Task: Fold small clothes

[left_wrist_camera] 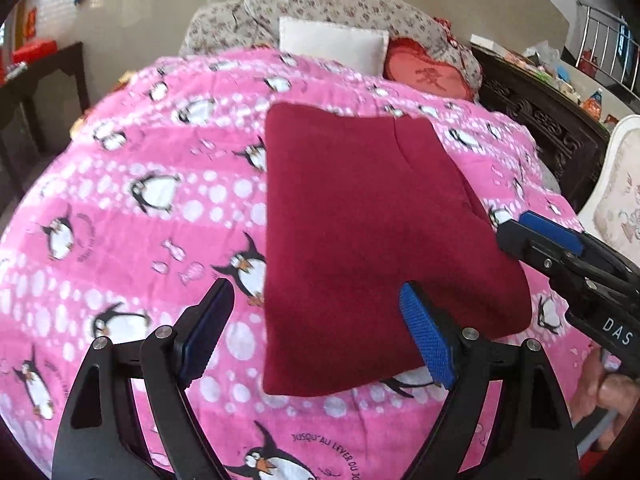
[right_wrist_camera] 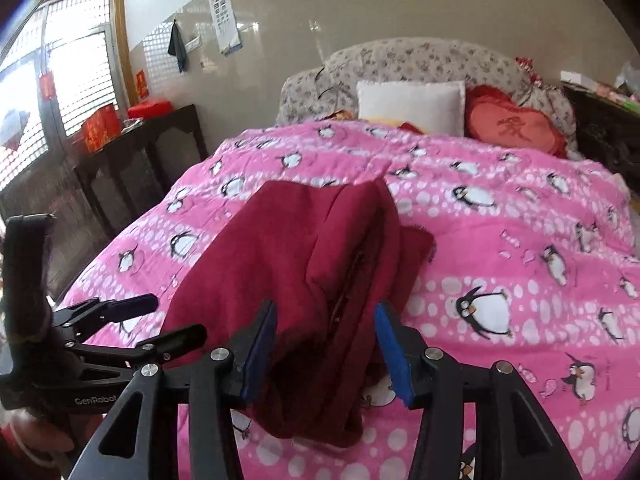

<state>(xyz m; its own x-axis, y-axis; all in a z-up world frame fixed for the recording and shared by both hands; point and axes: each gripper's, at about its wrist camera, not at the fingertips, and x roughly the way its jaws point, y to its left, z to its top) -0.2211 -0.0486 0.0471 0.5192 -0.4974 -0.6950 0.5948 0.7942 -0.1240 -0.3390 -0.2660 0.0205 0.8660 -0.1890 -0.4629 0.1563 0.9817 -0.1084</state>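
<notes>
Left gripper point(left_wrist_camera: 316, 332) hovering near edge, tongs spread, nothing between them, above the near corner of the dark red garment point(left_wrist_camera: 360, 240). Right gripper point(right_wrist_camera: 326, 354) tongs spread, straddling the garment's near folded end; contact unclear. Garment lying folded on the pink penguin blanket point(left_wrist_camera: 140, 220). Far end: white pillow point(right_wrist_camera: 412, 106) and red cushion point(right_wrist_camera: 516, 126) resting against the floral headboard point(right_wrist_camera: 420, 56).

Dark red garment point(left_wrist_camera: 360, 232), folded approx rectangular, lies flat on pink penguin bedspread point(left_wrist_camera: 140, 208), near edge bunched.
</notes>
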